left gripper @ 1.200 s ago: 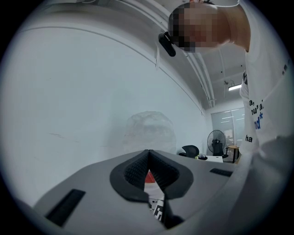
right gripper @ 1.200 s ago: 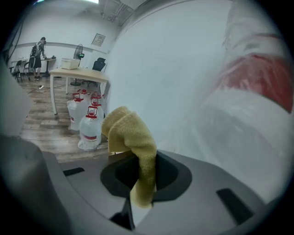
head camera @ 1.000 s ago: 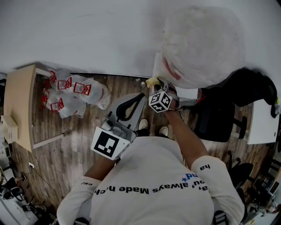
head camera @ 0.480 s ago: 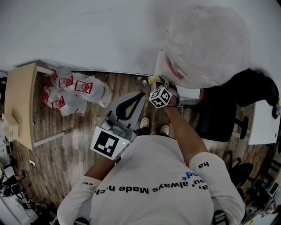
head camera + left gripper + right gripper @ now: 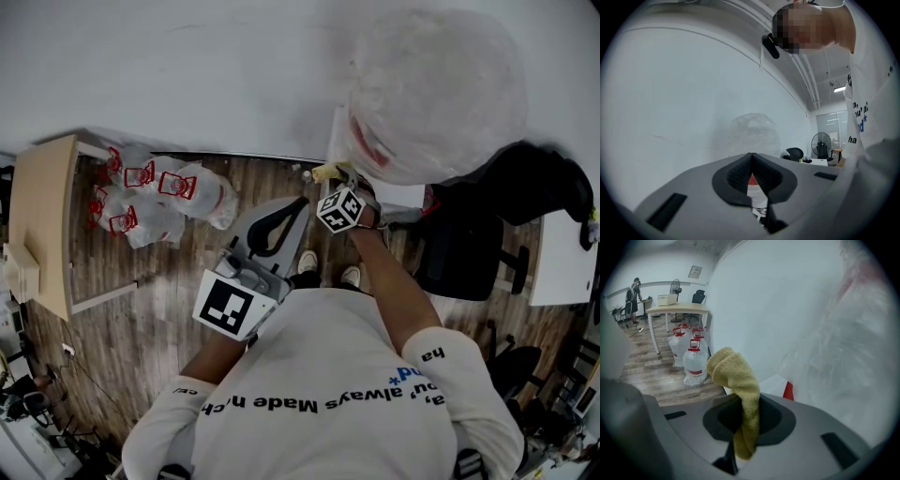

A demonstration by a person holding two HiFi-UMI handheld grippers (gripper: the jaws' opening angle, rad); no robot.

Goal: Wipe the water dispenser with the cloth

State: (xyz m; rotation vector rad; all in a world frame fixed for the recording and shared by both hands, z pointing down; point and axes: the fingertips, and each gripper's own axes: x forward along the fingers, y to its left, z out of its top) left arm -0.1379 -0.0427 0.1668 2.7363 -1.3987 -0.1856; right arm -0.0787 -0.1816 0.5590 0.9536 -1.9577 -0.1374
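The water dispenser (image 5: 339, 141) is white and stands against the wall, its big bottle (image 5: 433, 92) wrapped in clear plastic. My right gripper (image 5: 336, 180) is shut on a yellow cloth (image 5: 327, 172), held right by the dispenser's near left corner; I cannot tell whether they touch. In the right gripper view the cloth (image 5: 735, 376) sticks up folded from between the jaws, with the dispenser's white side (image 5: 778, 310) and the wrapped bottle (image 5: 855, 348) just beyond. My left gripper (image 5: 301, 202) hangs lower left of it, shut and holding nothing, pointing toward the bottle (image 5: 754, 135).
Several full water bottles with red caps (image 5: 155, 197) lie on the wooden floor to the left, beside a light wooden table (image 5: 42, 220). A black office chair (image 5: 469, 253) and a white desk (image 5: 562, 258) stand to the right. A person (image 5: 635, 290) stands far off.
My right gripper and the cloth have shifted slightly up and to the left along the dispenser. The left gripper has stayed where it was.
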